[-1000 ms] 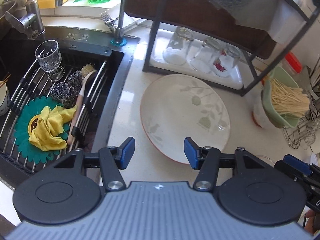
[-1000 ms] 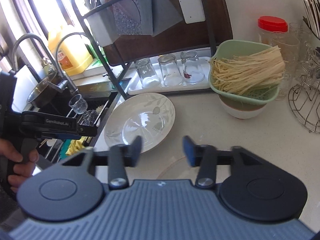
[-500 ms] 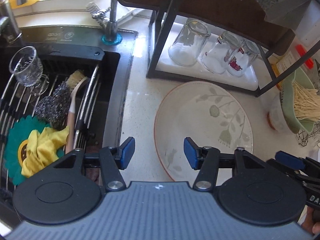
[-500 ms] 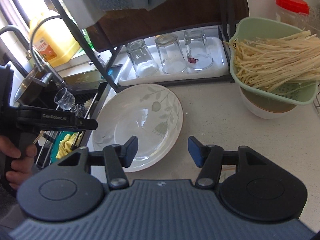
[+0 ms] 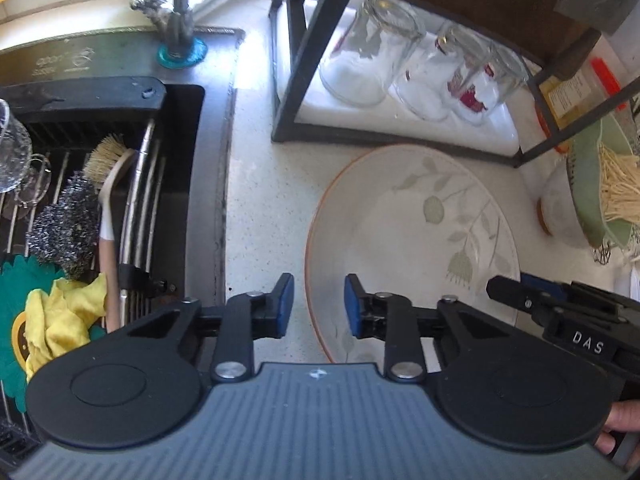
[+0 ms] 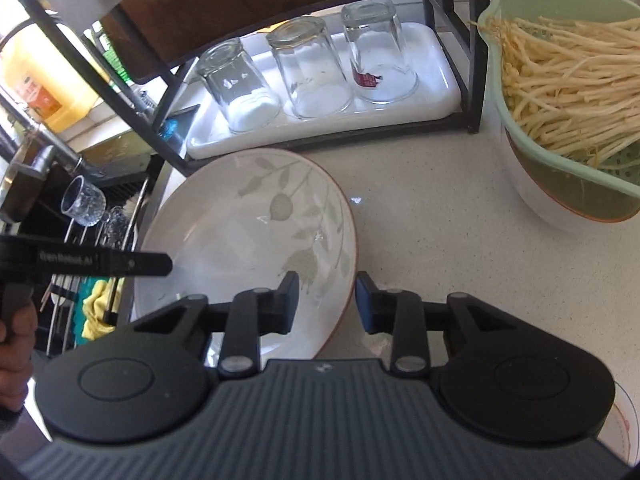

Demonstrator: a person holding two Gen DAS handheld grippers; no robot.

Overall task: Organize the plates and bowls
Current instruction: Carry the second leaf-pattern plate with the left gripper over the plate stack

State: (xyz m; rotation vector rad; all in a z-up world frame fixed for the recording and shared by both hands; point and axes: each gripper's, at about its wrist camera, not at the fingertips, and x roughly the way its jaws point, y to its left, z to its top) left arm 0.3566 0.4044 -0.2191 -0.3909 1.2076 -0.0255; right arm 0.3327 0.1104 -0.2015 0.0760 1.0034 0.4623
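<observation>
Plate (image 5: 416,240) with a pale leaf pattern and a thin orange rim lies flat on the speckled counter (image 5: 264,216), between the sink (image 5: 176,184) and a green strainer (image 6: 560,128) full of pale noodles that sits in a white bowl (image 6: 540,208). Just behind the plate stands a dark metal rack (image 6: 168,148), and under it a white tray (image 6: 400,116) carries three drinking glasses (image 6: 308,68) turned upside down; the rack's front leg comes close to the plate's far edge.

From the left wrist view, the left gripper (image 5: 318,304) straddles the plate's near left rim, one blue pad outside over the counter and the other over the plate; its jaws are closing, with the rim between them but not yet pinched. From the right wrist view, the right gripper (image 6: 327,302) straddles the near right rim the same way, jaws closing, a gap showing on both sides of the rim.

In the sink, a wire grid holds a scrubbing brush (image 5: 108,200), a steel wool pad (image 5: 66,228), a yellow cloth (image 5: 60,320) and a small cut glass (image 6: 83,201)
</observation>
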